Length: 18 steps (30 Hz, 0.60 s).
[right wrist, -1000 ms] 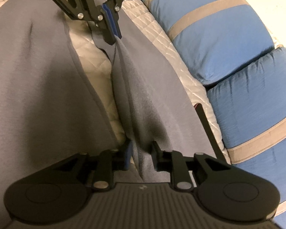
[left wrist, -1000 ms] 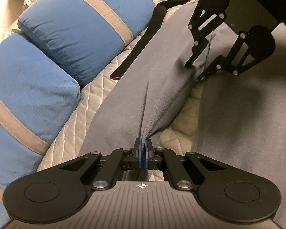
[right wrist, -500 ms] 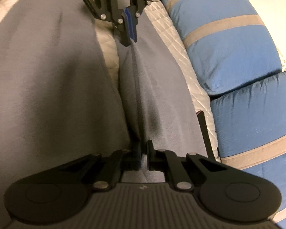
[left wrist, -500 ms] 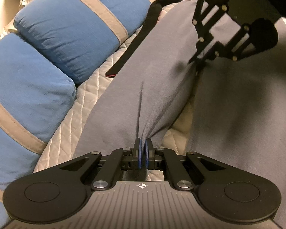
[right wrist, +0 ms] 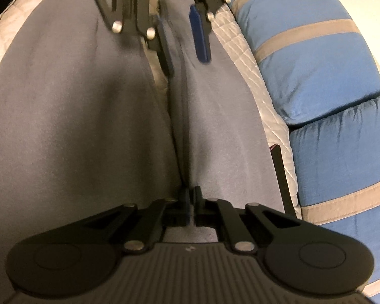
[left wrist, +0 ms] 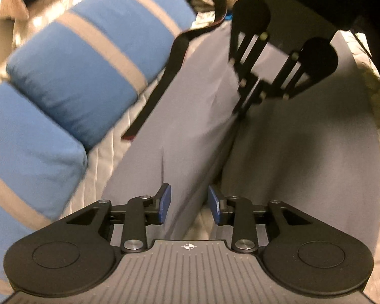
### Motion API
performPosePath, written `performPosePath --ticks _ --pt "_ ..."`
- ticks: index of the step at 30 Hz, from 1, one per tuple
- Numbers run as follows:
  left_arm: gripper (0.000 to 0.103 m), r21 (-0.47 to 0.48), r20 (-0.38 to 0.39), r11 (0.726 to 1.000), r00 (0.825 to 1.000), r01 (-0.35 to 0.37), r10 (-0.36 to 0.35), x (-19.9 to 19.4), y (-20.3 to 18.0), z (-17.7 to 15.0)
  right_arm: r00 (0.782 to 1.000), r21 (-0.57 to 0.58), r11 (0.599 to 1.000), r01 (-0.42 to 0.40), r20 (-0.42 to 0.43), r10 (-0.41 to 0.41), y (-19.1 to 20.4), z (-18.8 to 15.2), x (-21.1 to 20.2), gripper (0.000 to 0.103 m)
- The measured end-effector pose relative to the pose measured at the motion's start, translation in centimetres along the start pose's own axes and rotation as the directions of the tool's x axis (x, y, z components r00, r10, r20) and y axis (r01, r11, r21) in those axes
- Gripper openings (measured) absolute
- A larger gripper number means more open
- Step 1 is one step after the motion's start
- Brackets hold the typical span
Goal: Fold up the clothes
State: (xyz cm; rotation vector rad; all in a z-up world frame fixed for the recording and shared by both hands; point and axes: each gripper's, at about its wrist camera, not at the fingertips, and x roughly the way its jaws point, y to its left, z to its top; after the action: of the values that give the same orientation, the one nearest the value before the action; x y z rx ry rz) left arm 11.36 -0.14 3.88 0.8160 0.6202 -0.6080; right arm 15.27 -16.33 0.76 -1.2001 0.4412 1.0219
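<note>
A grey garment (left wrist: 304,152) lies spread on the quilted bed (left wrist: 109,157), its folded ridge running beside the blue striped pillows (left wrist: 88,76); the left hand-held gripper (left wrist: 189,204) is opening — pads apart, cloth between them unpressed; the right hand-held gripper (right wrist: 192,209) is clamped on the ridge; a black strap (left wrist: 162,86) lies along the garment's edge.

quilted bed cover (left wrist: 106,152) carries grey garment (left wrist: 304,152), blue pillows (left wrist: 93,58), black strap (left wrist: 162,88).
</note>
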Motion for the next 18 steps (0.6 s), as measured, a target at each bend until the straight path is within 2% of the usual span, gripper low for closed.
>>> performPosePath --ticks 7,13,15,17,18 --pt "0.031 0.122 -0.026 0.992 0.999 -0.037 0.041 3.3 -2.5 1.7 1.000 0.004 1.000 0.000 0.006 0.000 0.0 -0.2 0.0 0.002" --pt "0.029 0.167 -0.037 0.986 0.999 -0.027 0.034 4.5 -3.1 2.4 1.000 0.006 1.000 -0.001 0.012 0.001 -0.1 -0.3 -0.1 0.002" --pt "0.022 0.181 -0.043 0.983 0.998 -0.033 0.041 5.0 -3.2 2.5 1.000 0.008 1.000 0.001 0.016 -0.001 -0.1 -0.3 -0.2 0.002" --pt "0.006 0.194 -0.053 0.980 0.997 -0.047 0.059 5.4 -3.3 2.6 1.000 0.010 1.000 0.003 0.020 -0.003 -0.1 -0.4 -0.3 0.002" --pt "0.004 0.200 -0.057 0.979 0.996 -0.049 0.062 5.5 -3.3 2.6 1.000 0.010 1.000 0.003 0.022 -0.003 -0.2 -0.5 -0.3 0.002"
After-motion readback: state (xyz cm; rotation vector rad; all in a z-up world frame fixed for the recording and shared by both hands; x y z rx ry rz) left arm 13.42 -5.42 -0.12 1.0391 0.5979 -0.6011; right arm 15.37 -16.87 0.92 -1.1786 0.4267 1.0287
